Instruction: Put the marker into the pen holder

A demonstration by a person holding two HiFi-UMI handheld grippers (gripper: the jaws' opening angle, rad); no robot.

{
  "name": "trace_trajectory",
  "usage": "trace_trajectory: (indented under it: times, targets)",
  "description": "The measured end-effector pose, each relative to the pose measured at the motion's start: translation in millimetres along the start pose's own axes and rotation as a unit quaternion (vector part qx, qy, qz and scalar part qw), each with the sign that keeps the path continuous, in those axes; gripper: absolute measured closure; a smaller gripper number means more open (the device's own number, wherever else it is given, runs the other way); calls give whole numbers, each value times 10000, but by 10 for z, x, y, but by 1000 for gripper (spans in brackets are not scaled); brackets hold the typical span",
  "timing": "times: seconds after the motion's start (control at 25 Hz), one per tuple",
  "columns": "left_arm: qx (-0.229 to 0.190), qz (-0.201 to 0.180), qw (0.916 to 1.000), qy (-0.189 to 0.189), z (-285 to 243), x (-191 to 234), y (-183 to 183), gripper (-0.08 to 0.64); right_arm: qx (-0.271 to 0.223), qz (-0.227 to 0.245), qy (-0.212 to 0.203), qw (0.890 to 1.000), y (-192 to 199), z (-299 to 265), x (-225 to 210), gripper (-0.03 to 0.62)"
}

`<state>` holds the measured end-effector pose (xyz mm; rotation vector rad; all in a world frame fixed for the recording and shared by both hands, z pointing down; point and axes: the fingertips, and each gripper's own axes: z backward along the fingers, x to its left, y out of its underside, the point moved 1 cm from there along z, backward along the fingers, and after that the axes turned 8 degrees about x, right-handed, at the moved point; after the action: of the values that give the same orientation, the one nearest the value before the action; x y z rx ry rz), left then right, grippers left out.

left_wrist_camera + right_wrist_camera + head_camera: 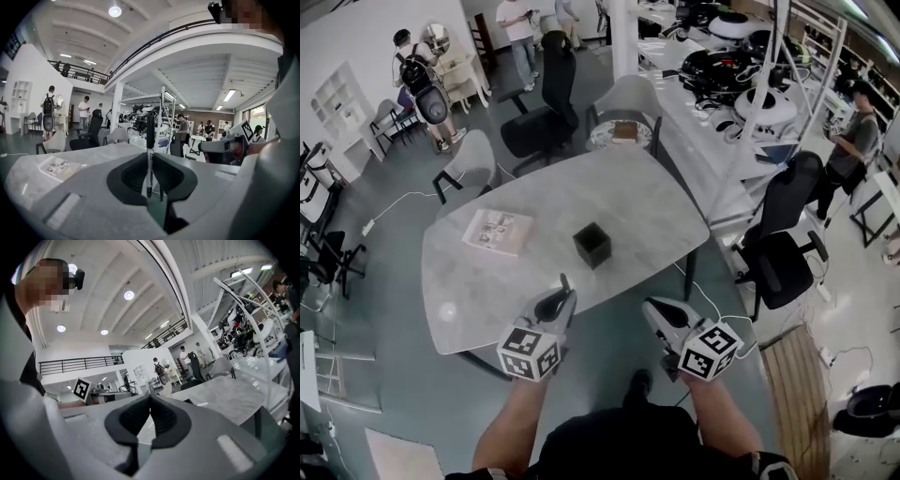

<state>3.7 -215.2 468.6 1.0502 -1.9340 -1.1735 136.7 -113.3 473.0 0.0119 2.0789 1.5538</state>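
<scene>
Pen holder [592, 246] interior too dark to tell — booklet [498, 232] print unreadable.

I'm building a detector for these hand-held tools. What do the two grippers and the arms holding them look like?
Both the left gripper and right gripper are light grey shells with black pads lining the jaws. Each carries a white cube printed with black square markers. The forearms are unsleeved; the top is dark.

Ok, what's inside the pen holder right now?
The pen holder shows only a dark opening; its bottom is hidden by its walls. The marker sits in the left gripper.
</scene>
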Motion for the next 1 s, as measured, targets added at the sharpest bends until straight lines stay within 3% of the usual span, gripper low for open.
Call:
trace_trajectory:
  times: [0.48, 1.0]
  targets:
    - [-101, 205, 9991, -358, -668, 118, -340, 514, 252, 96, -516, 9983, -426, -283, -638, 589]
    - [-396, 359, 9982, -270, -1043, 1043, -659, 514, 477, 366, -523, 9968, -888, -1320, -851, 589]
